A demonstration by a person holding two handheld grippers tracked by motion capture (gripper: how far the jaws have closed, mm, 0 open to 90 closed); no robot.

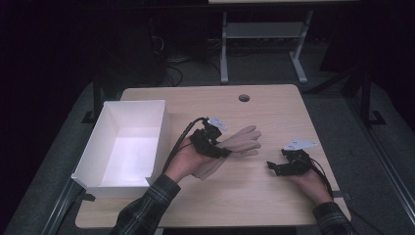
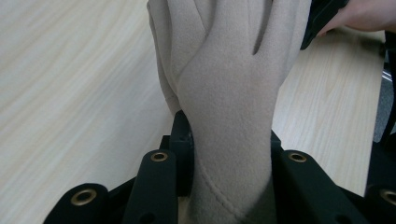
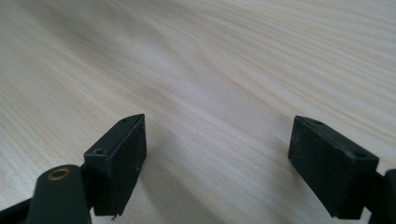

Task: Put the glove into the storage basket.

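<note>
The jaws of our left gripper (image 1: pixel 219 145) are clamped on the cuff end of a beige glove (image 1: pixel 242 140), and in the left gripper view the fabric (image 2: pixel 229 93) rises straight up between them, pinched at the wrist with its fingers pointing away. The jaws of our right gripper (image 1: pixel 272 166) stand wide apart with nothing between them, and in the right gripper view we see bare wood (image 3: pixel 210 70) under them. From above, the glove lies near the middle of the bench (image 1: pixel 274 105), its fingers spread toward the right, while its cuff sits under our left hand. The white box (image 1: pixel 85 164) stands open at the left edge of the bench, just beside our left forearm, and nothing shows inside it. We judge that the pick is done: the glove is secured on one side. What seems left is the carry across to the box and the release into it, if that is where it belongs. Our right gripper rests near the glove's fingertips but apart from them, so it has no share in the hold yet.
</note>
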